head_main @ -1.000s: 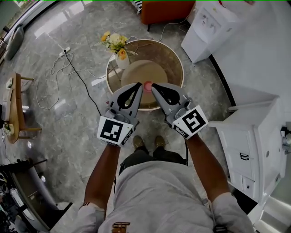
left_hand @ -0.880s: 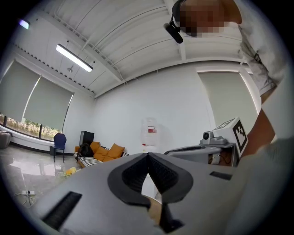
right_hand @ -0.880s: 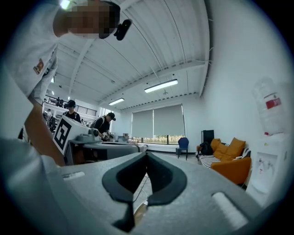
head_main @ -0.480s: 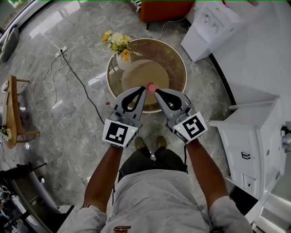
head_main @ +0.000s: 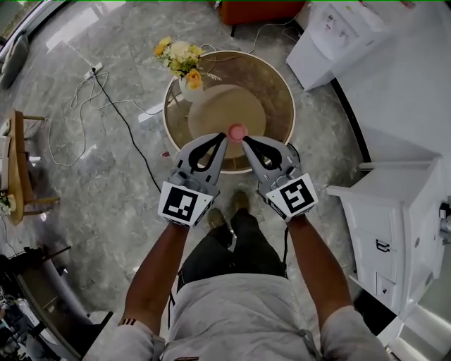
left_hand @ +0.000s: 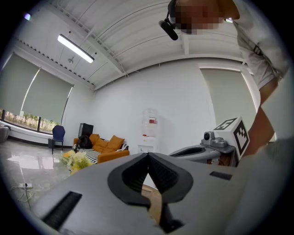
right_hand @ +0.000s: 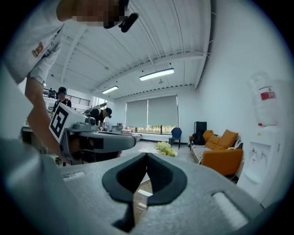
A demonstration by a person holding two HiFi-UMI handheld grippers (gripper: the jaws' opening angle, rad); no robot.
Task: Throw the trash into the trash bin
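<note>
A small pink piece of trash (head_main: 237,131) lies on the tan middle disc of a round glass table (head_main: 276,88). Both grippers hang side by side over the table's near edge, tips angled toward each other. My left gripper (head_main: 224,138) is shut with nothing in it, its tip just left of the pink piece. My right gripper (head_main: 245,140) is also shut and empty, just below and right of the piece. In the left gripper view the jaws (left_hand: 148,155) meet at the tip; in the right gripper view they (right_hand: 147,155) do too. No trash bin is in view.
A vase of yellow flowers (head_main: 182,62) stands on the table's far left. Cables and a power strip (head_main: 96,72) trail over the marble floor to the left. A white cabinet (head_main: 394,225) is at the right, a water dispenser (head_main: 331,35) behind it, an orange sofa (head_main: 261,10) beyond.
Both grippers have sunk toward the table together and stayed shut. The pink piece now shows just past their tips instead of between them.
</note>
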